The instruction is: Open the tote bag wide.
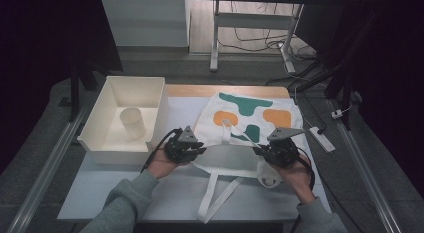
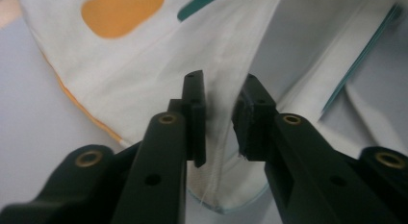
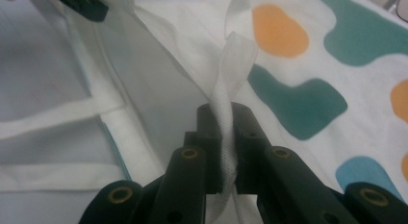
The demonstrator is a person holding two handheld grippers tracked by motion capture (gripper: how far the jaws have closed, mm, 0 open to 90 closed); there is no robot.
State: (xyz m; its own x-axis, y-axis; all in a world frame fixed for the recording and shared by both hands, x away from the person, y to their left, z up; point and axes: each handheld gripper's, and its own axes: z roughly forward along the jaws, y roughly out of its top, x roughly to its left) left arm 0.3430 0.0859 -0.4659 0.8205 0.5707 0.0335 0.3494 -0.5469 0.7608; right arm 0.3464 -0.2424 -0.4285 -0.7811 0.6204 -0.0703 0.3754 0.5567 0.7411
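- Opening the mouth of the printed tote bag [image 1: 250,118] looks like the work in hand; it lies flat at the middle of the table [image 1: 100,193], towards the right edge, its mouth facing the near edge and its long axis running from there to the far edge.
- The right gripper [image 1: 270,152] is clenched on a white strap [image 3: 226,132] at the bag's hem [image 1: 227,150], the webbing pinched between its pads.
- The left gripper [image 1: 192,149] sits at the hem's left end; its jaws stand slightly apart with the stitched hem between them, and the pads do not appear to press it.
- Both hands flank the mouth, so the hem runs crosswise between them; the left one is nearer the white bin [image 1: 112,143].
- That bin, at the far left corner, holds a paper cup [image 1: 133,124].
- The table is pale and bare; behind it is a dim room with desk legs and floor cables.
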